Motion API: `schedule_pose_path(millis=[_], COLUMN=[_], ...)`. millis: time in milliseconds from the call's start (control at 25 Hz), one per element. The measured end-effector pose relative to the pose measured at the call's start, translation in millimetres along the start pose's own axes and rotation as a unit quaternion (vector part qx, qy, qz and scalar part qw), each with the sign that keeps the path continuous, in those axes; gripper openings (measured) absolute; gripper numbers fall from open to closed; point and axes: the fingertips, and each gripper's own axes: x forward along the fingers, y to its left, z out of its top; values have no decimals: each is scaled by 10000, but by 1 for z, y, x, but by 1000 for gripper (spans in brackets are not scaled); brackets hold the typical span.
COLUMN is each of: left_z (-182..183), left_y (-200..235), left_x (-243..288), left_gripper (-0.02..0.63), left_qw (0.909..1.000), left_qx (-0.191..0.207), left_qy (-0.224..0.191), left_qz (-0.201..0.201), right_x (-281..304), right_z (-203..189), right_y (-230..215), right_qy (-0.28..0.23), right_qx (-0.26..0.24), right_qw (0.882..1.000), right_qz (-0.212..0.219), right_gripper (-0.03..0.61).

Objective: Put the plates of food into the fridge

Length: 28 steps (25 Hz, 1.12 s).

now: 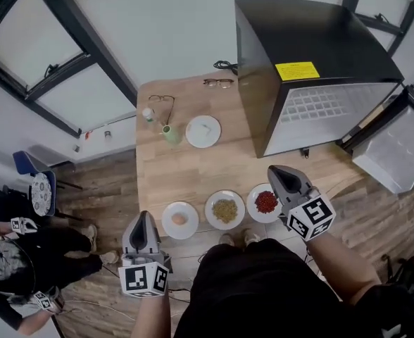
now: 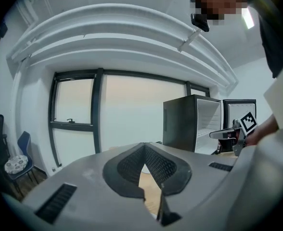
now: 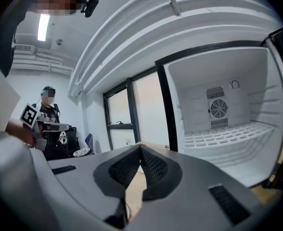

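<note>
Hovering clenched and empty: left gripper (image 1: pixel 144 218), right gripper (image 1: pixel 274 172) | plates of food (image 1: pixel 210 213) in a row at the table (image 1: pixel 193 171) near edge, open fridge (image 1: pixel 312 41) beyond | judged stiff, slick, breakable, food loose: pinch a rim, carry level

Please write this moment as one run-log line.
left gripper: shut, empty | right gripper: shut, empty | food plates: on table | fridge: door open
</note>
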Motion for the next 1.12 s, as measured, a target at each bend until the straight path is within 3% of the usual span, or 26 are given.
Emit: schedule_pose_path(millis=[200, 480, 720, 840, 1000, 1120], left_z=[-3, -15, -10, -15, -41, -52], left_y=[-6, -45, -73, -82, -92, -100], left_x=[35, 63, 64, 65, 72, 71], left_gripper=[3, 3, 4, 3, 3, 3], left_qw=[9979, 9893, 9799, 9766, 9709, 9659], left_qx=[143, -18, 70, 226, 819, 932], left_qy=[13, 3, -95, -80, 8, 80], left_qz=[-634, -1460, -1992, -2139, -2249, -2415], right_x=[-22, -75, -103, -104, -104, -105], right_z=[-2, -36, -68, -91, -130, -157], right_y=[-4, -19, -10, -2, -2, 1], right_qy=[-8, 65, 126, 319, 331, 400], right_qx=[85, 414, 461, 241, 769, 1140], right_qw=[9988, 9899, 9845, 9849, 9796, 9743], right_qz=[-484, -1352, -1689, -1687, -1827, -1903], right_gripper=[20, 20, 20, 20, 20, 20])
